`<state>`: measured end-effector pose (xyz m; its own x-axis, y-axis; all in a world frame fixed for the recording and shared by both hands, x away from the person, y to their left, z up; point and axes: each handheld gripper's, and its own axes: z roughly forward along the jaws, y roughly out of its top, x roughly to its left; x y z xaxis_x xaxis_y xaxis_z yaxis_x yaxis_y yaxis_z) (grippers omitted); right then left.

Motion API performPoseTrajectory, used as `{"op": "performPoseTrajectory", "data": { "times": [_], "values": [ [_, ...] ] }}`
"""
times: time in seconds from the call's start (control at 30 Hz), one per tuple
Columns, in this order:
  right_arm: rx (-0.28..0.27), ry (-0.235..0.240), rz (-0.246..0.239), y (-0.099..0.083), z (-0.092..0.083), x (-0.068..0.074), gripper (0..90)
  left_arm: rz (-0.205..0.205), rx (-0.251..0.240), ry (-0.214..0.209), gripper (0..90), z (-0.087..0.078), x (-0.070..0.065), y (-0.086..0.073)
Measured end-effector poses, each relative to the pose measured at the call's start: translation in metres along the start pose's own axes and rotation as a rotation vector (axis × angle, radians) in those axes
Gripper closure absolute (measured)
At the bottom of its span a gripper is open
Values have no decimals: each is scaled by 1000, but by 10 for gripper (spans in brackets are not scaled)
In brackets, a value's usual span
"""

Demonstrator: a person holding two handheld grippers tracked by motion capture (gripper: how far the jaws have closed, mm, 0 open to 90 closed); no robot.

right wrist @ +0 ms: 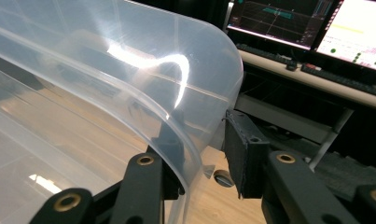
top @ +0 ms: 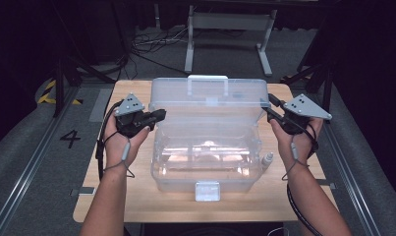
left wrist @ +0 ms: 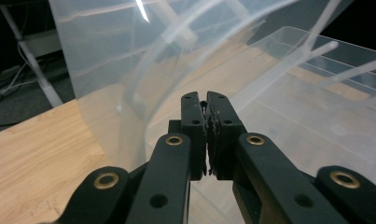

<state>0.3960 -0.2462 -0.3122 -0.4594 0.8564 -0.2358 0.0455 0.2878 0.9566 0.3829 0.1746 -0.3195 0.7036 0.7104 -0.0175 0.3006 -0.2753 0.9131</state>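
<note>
A clear plastic box (top: 205, 169) stands on the wooden table (top: 136, 196) with its lid (top: 208, 101) raised upright at the back. My left gripper (top: 161, 114) sits at the lid's left end. In the left gripper view its jaws (left wrist: 205, 105) stand together with only a slit between them, nothing seen in it, and the lid (left wrist: 111, 56) rises just ahead. My right gripper (top: 269, 111) is at the lid's right end. Its jaws (right wrist: 202, 135) straddle the lid's curved edge (right wrist: 190, 140): one sits behind the plastic, the other pad (right wrist: 241, 154) stands apart from it.
A white latch (top: 207, 191) hangs at the box's front wall and a small white piece (top: 267, 160) lies by its right wall. A white frame (top: 230, 29) and cables stand on the floor beyond the table. Monitors (right wrist: 316, 23) and a keyboard stand off to the right.
</note>
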Motion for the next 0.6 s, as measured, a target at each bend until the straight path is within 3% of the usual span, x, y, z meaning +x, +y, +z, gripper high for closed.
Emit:
{"op": "performPoseTrajectory", "data": {
  "times": [0.3, 0.4, 0.6],
  "values": [
    [6, -25, 21, 3, 6, -1, 714, 17, 20, -21, 842, -11, -4, -7],
    [5, -24, 34, 4, 8, -2, 716, 6, 18, -40, 836, -16, -3, -11],
    [-1, -13, 70, 4, 13, -6, 720, -15, 35, -27, 828, -26, 1, -22]
  ]
}}
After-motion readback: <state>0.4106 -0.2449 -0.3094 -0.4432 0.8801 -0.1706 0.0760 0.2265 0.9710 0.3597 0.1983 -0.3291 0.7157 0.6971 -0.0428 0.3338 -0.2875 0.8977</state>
